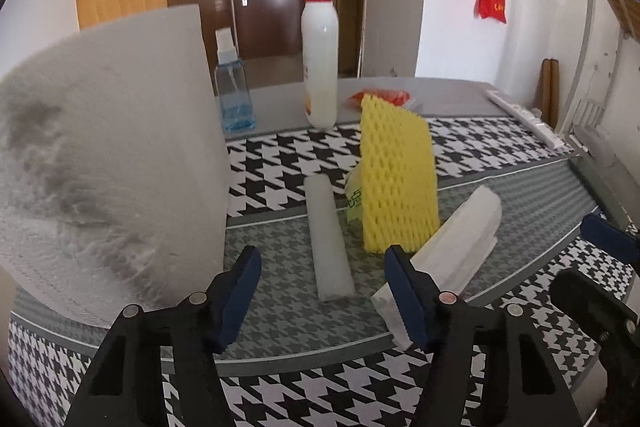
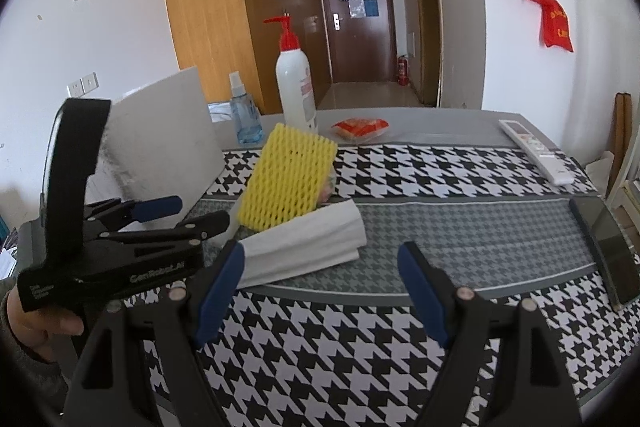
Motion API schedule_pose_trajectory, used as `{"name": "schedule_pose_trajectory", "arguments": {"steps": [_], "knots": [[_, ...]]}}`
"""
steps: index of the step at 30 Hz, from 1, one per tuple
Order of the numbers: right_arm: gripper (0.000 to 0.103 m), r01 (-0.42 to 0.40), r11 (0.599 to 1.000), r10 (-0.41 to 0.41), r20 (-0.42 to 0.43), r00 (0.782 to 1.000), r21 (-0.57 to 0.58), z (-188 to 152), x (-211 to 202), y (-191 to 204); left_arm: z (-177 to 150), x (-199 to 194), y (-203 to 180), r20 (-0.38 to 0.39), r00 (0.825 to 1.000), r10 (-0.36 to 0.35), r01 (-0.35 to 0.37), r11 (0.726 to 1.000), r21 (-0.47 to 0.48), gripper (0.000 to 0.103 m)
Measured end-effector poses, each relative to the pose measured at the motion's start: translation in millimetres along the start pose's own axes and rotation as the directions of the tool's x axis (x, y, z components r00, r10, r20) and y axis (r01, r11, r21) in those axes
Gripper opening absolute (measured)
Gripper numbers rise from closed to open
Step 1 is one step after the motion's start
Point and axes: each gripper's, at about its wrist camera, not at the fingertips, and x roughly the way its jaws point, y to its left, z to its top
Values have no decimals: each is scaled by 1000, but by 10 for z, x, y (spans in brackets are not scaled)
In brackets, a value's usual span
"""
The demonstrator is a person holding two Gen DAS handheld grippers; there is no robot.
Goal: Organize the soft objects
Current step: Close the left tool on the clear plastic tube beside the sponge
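Left wrist view: my left gripper hangs released over the white foam strip lying near-centre on the houndstooth mat, right gripper likewise unclenched and empty; next I judge a descent and squeeze.

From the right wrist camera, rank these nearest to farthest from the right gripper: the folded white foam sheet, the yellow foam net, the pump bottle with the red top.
From the right gripper:
1. Folded white foam sheet, just ahead, slightly left.
2. Yellow foam net, behind the sheet, propped upright.
3. Pump bottle, at the table's far side.
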Motion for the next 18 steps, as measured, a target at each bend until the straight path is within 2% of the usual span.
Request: {"name": "schedule_pose_trajectory", "arguments": {"steps": [4, 10, 15, 18], "knots": [[82, -8, 1000, 8, -7, 1000, -3, 7, 42, 13, -5, 52, 24, -20, 1000, 3, -3, 1000, -6, 60], [82, -3, 1000, 3, -25, 1000, -4, 12, 106, 21, 13, 160, 55, -70, 997, -38, 37, 999, -15, 54], [82, -7, 1000, 7, -27, 1000, -7, 18, 121, 47, 19, 275, 47, -105, 994, -39, 36, 999, -26, 44], [82, -8, 1000, 8, -31, 999, -15, 19, 139, 68, 3, 313, 76, -118, 992, -34, 30, 999, -39, 42]]}}
